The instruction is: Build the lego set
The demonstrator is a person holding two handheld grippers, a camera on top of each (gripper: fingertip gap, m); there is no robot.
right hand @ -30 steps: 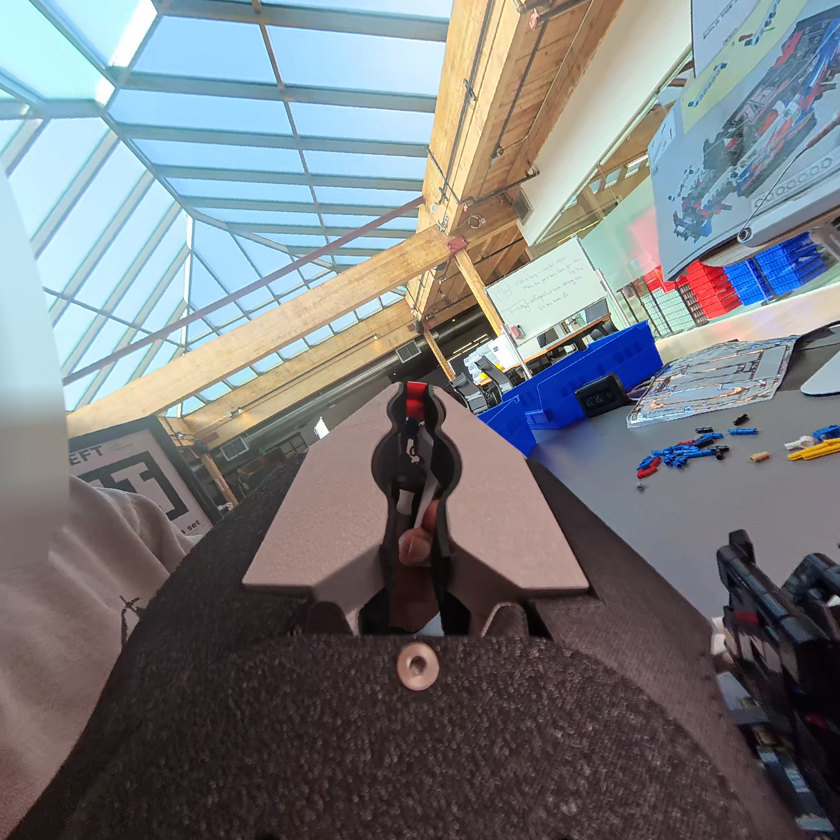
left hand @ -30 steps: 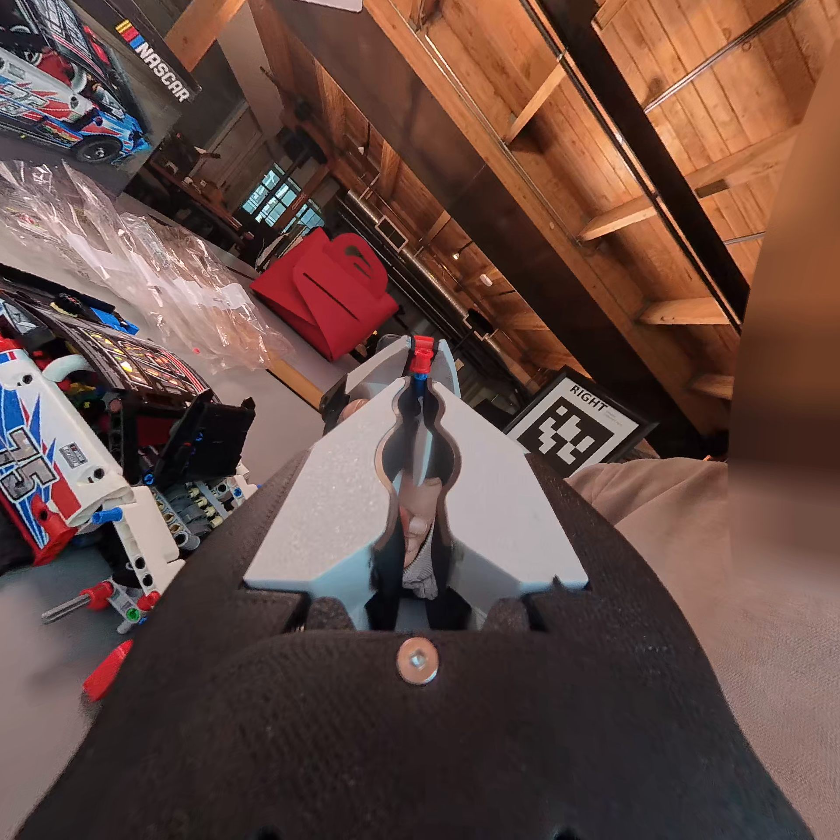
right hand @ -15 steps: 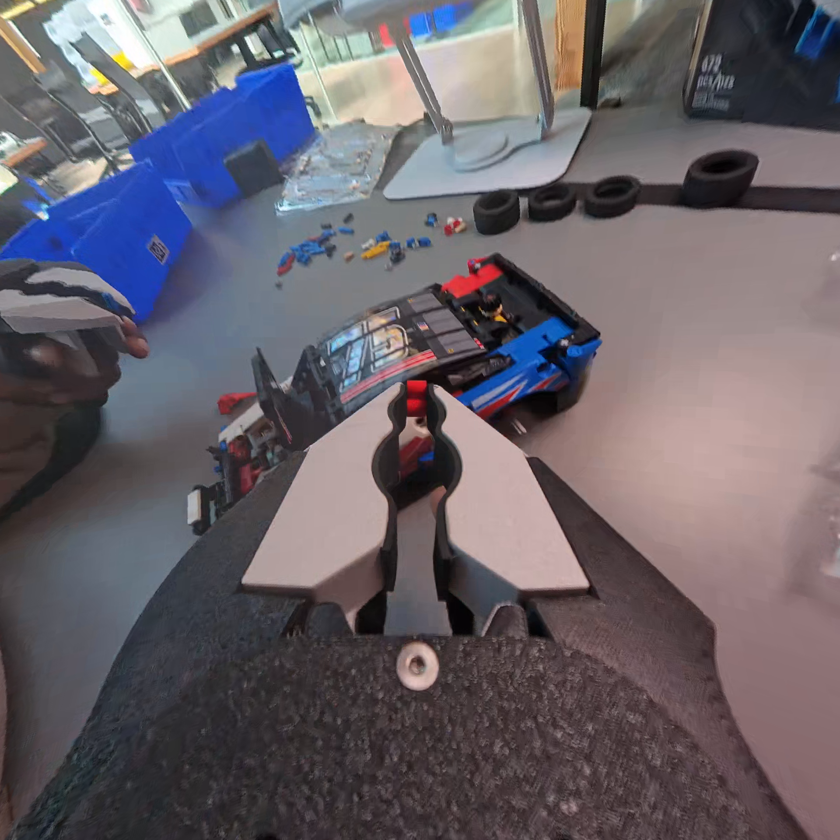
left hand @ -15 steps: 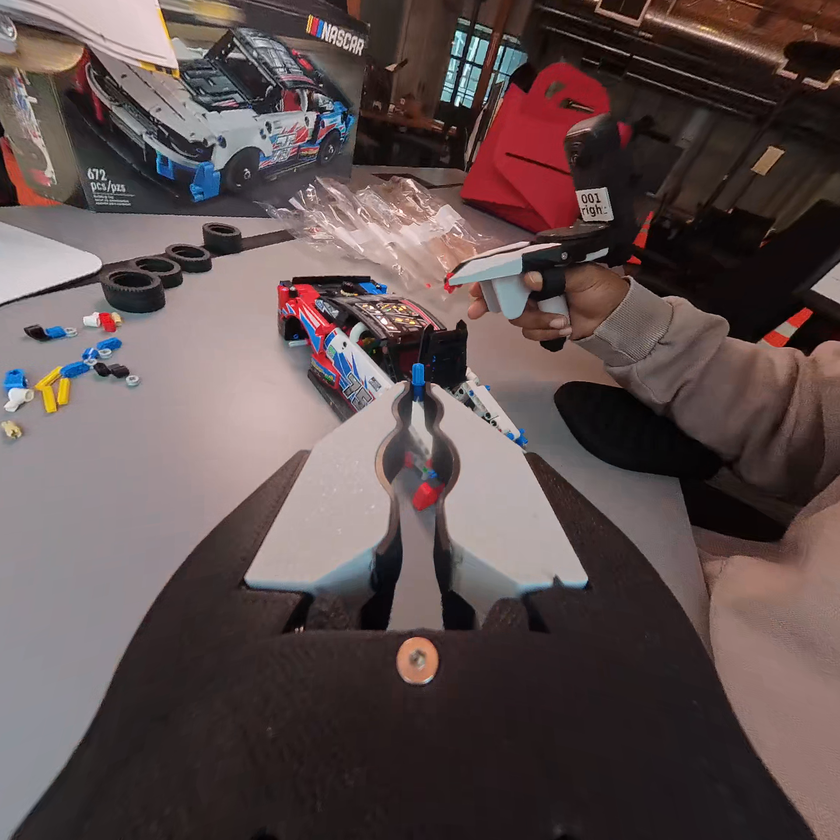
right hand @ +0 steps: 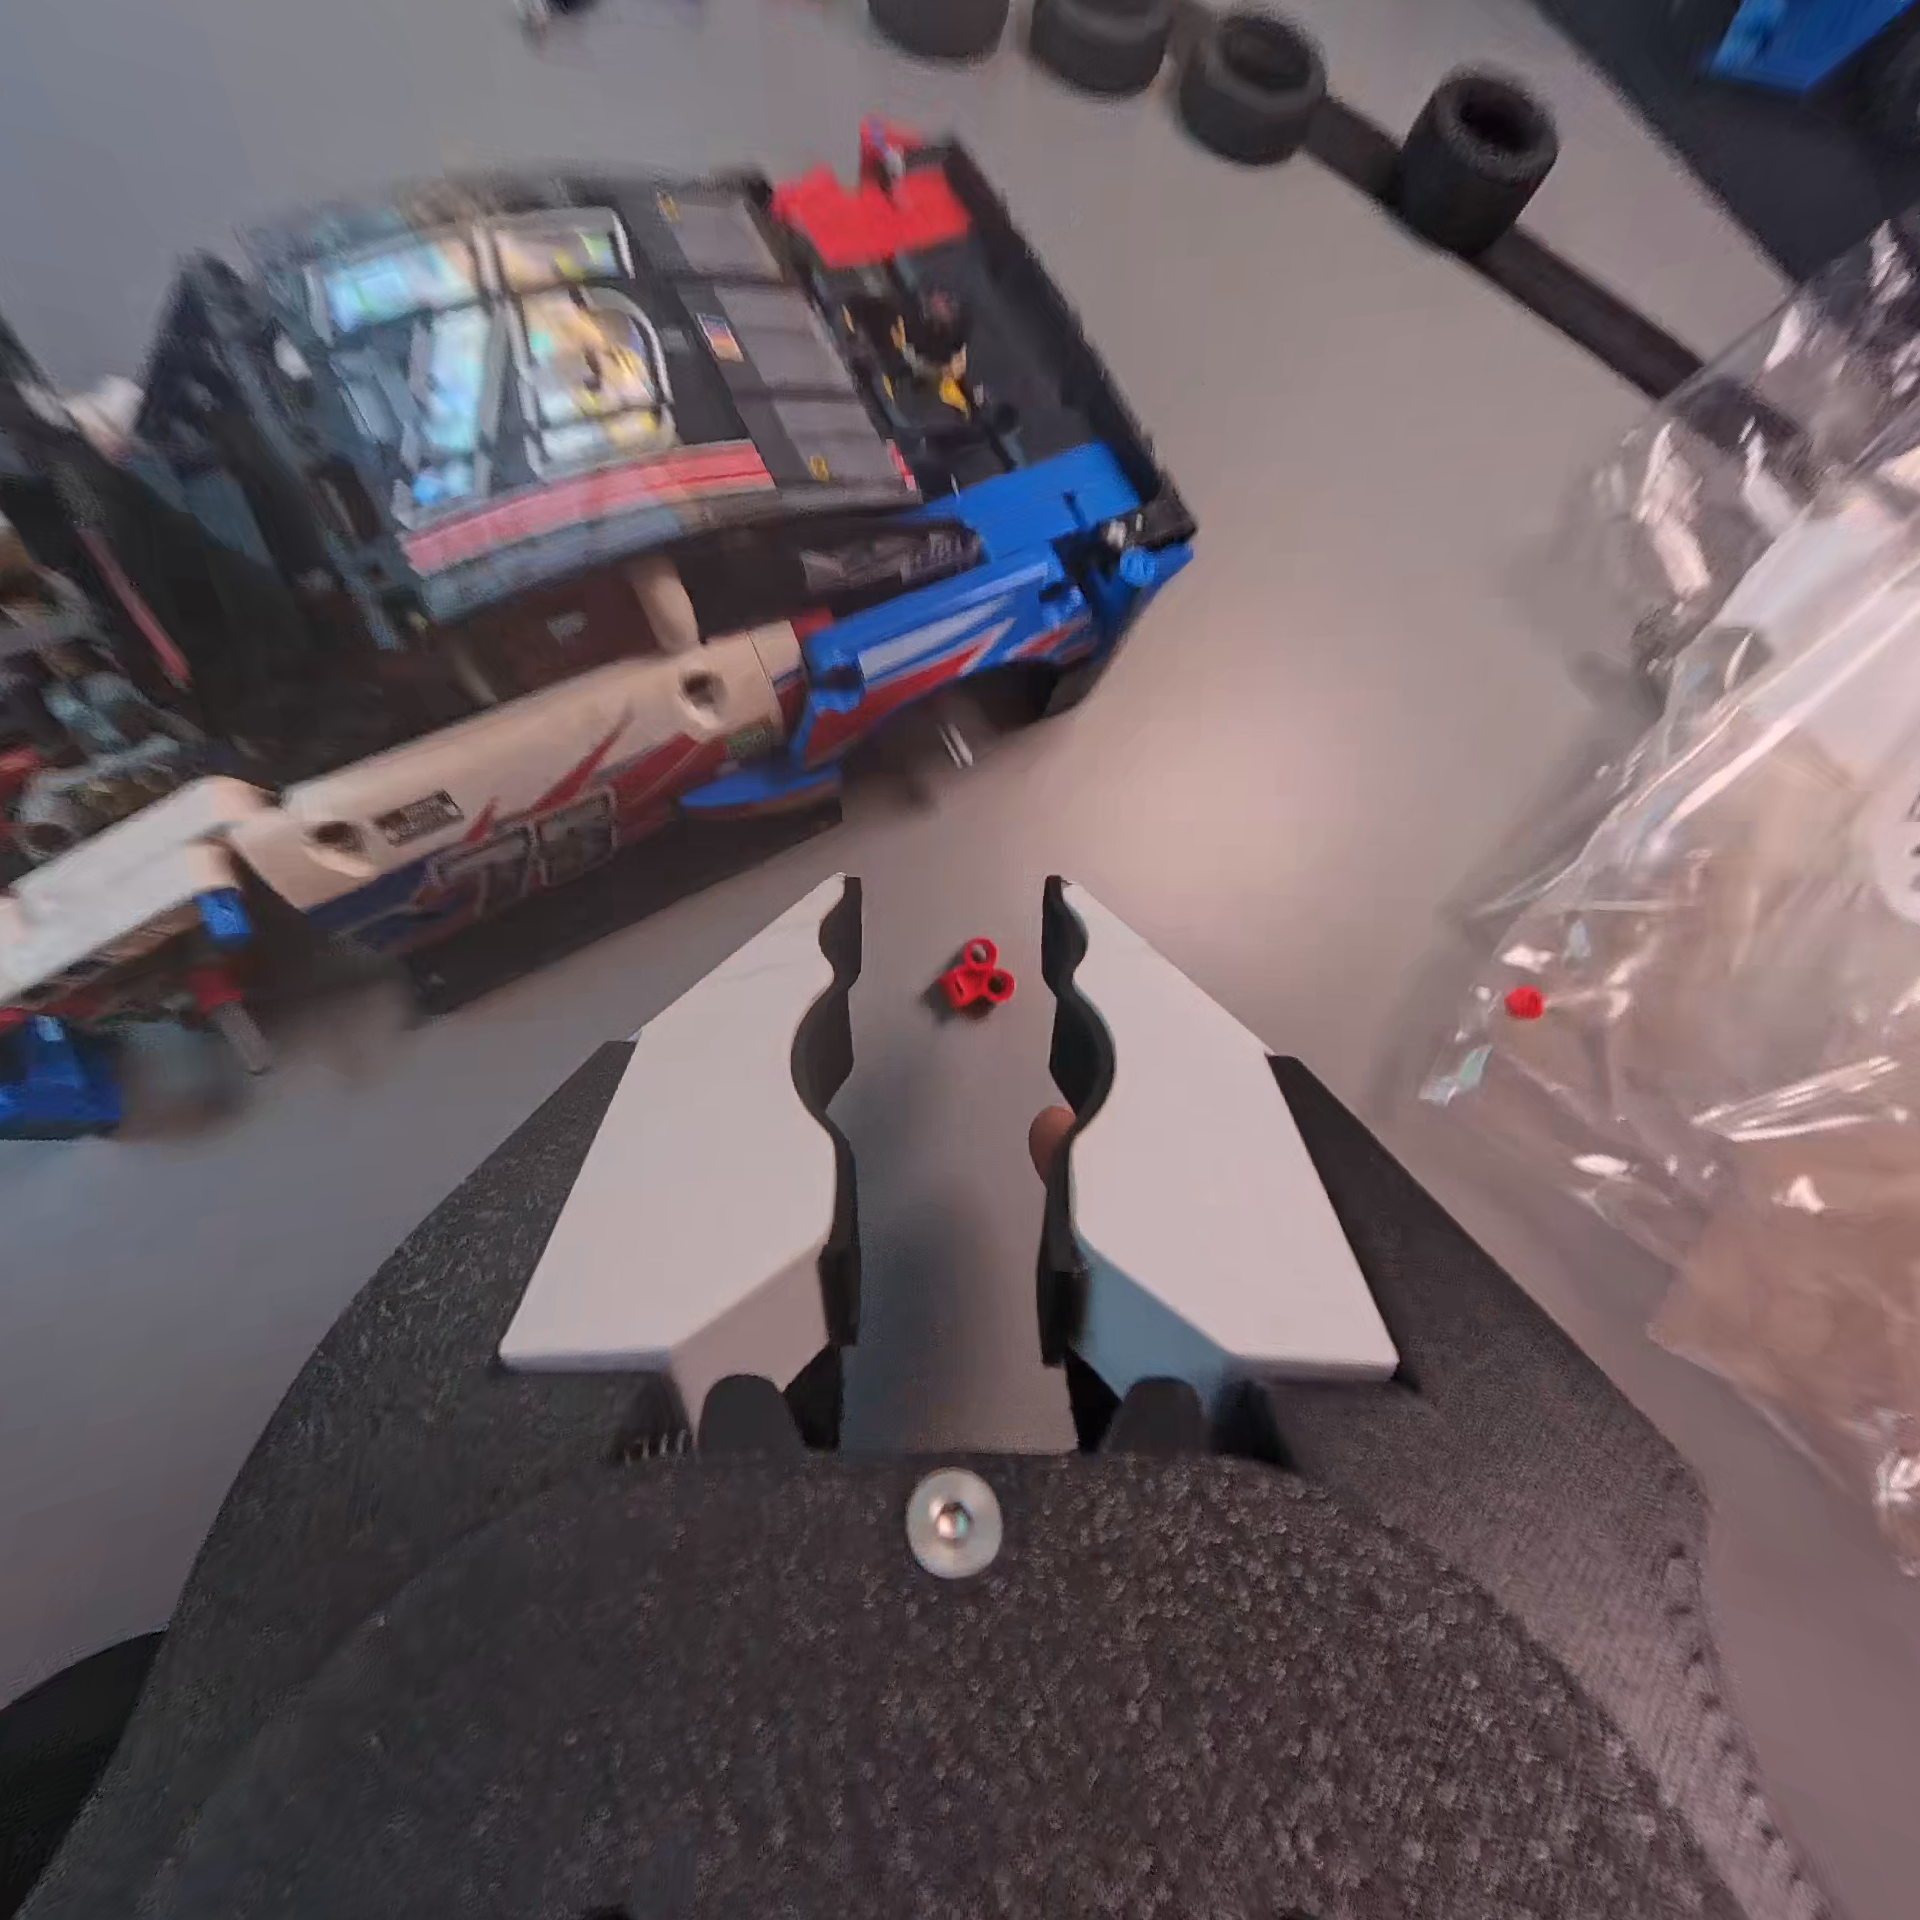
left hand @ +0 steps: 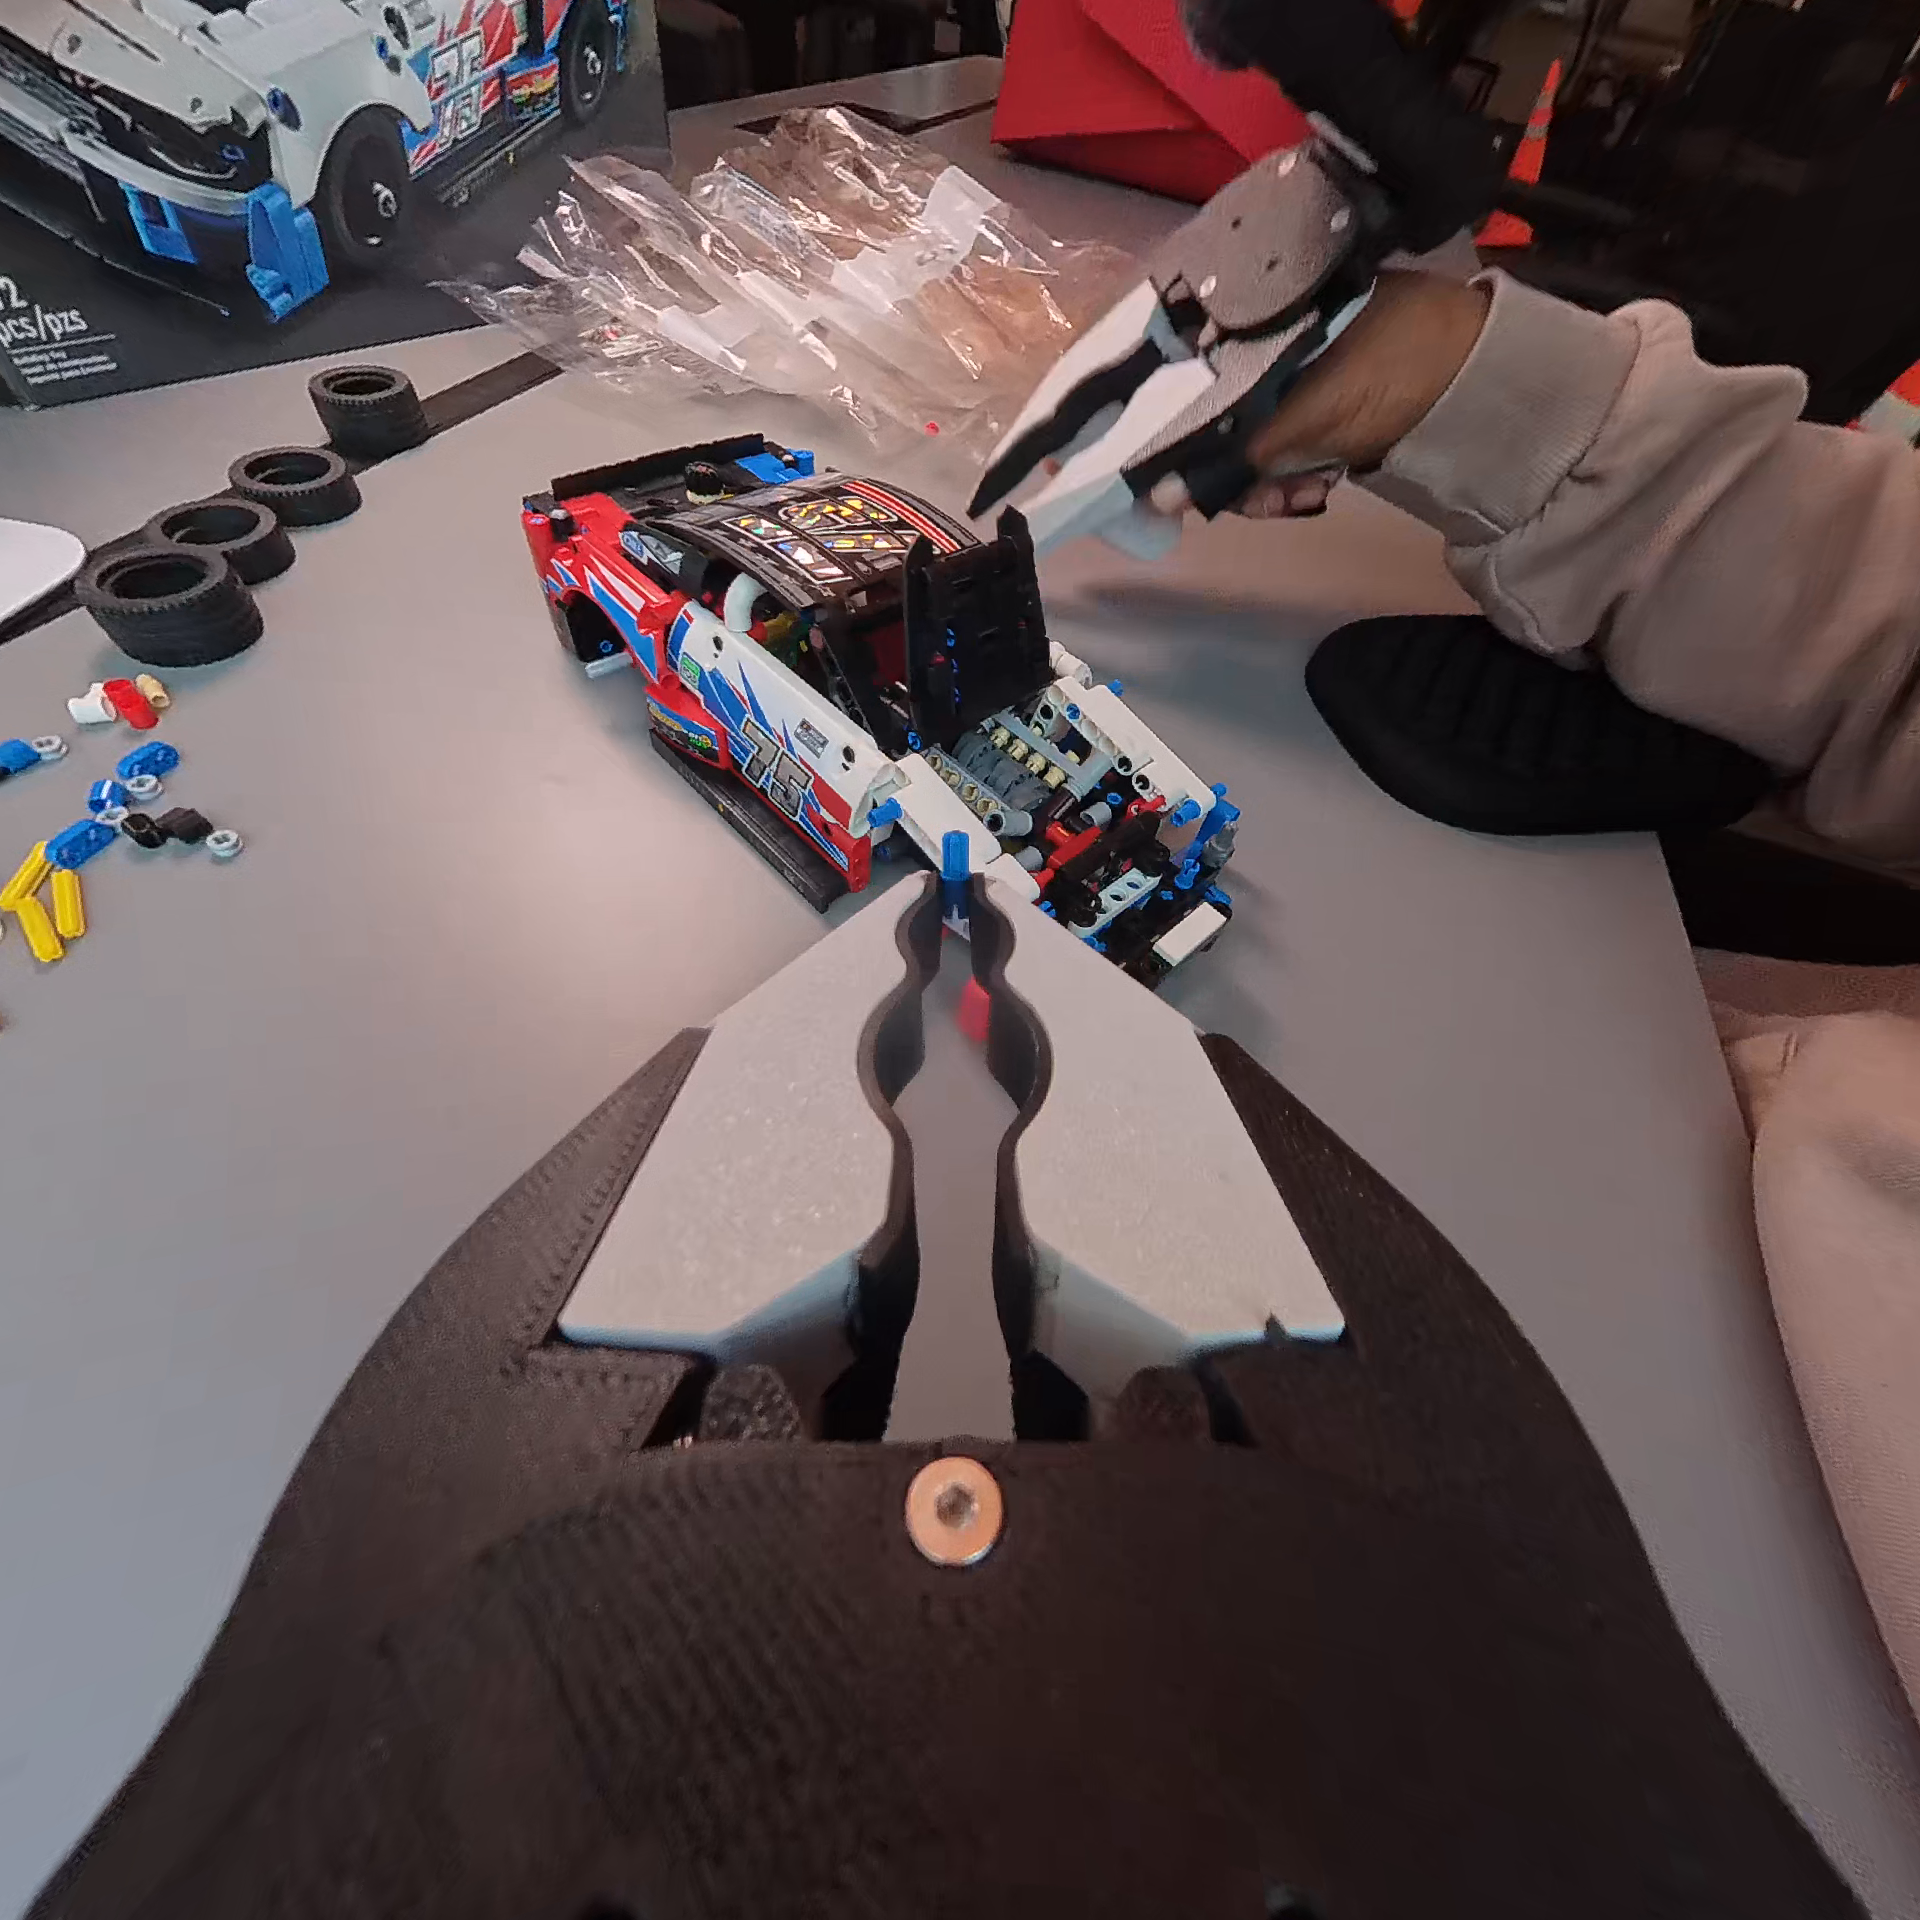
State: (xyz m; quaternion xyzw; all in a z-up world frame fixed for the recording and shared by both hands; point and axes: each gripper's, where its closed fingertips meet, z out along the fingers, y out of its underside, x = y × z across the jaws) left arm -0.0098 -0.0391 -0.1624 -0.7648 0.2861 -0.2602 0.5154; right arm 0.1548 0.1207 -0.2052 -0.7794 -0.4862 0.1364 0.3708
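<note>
Left gripper (left hand: 954, 902) pinches a blue pin (left hand: 954, 858); right gripper (right hand: 951, 894) hangs spread above a red connector (right hand: 975, 977).

Left fingers point level at the car's (left hand: 852, 686) exposed front. Right tilts steeply down, jaws apart, connector lying loose on the grey table (right hand: 1299, 582) between them, beside the car's blue flank. Tyres (left hand: 171, 605) line up beyond.

The left claw (left hand: 954, 883) is pinching its tips together on a small blue pin (left hand: 955, 854), pointing forward and down. The right claw (right hand: 951, 896) is hanging with its fingers spread apart, gripping nothing, angled downward; a beige-sleeved arm (left hand: 1621, 499) is carrying it.
</note>
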